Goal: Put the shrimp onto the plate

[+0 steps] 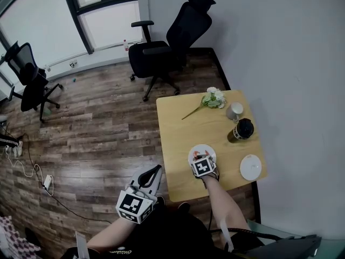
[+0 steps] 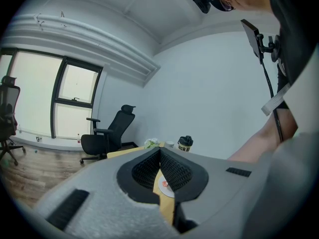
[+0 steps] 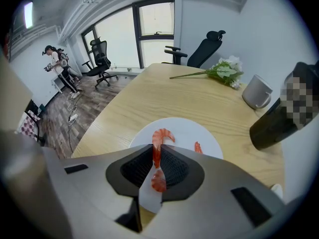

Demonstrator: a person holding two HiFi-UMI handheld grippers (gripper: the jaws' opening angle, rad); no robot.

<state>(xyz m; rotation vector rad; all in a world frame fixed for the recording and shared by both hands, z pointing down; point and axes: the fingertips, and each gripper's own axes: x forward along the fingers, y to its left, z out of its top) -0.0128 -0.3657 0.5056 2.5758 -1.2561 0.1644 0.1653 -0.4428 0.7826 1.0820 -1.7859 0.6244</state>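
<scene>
floor: wood planks [image 1: 97,123], fills the left and centre of the head view.
table: light wood [image 1: 183,144], right of centre, against the grey wall.
chairs: black office chair [image 1: 172,36] at the table's far end; second office chair [image 1: 29,80] at the left edge.
left gripper: yours sits off the table [image 1: 153,174], lower centre of the head view, above the floor. In its own view [image 2: 160,171] the jaws meet at the tips with nothing between them.
right gripper: yours is over the table's near edge [image 1: 204,166]. Jaws are clamped narrow on the shrimp [image 3: 157,163].
plate: white [image 3: 189,133], directly ahead of and under the right jaws; partly covered by that gripper in the head view.
second plate: white and bare [image 1: 250,167], lower right of the table.
bottle: black, with a label [image 1: 241,129], right side of the table.
mug: white [image 1: 234,111], just beyond the bottle.
flowers: white, long stem [image 1: 213,99], lying at the far end.
shrimp: orange-red [image 3: 157,153], pinched between the right pads, its curled end poking out over the plate.
small shrimp piece: [image 3: 198,147] lies on the plate, right of the held one.
</scene>
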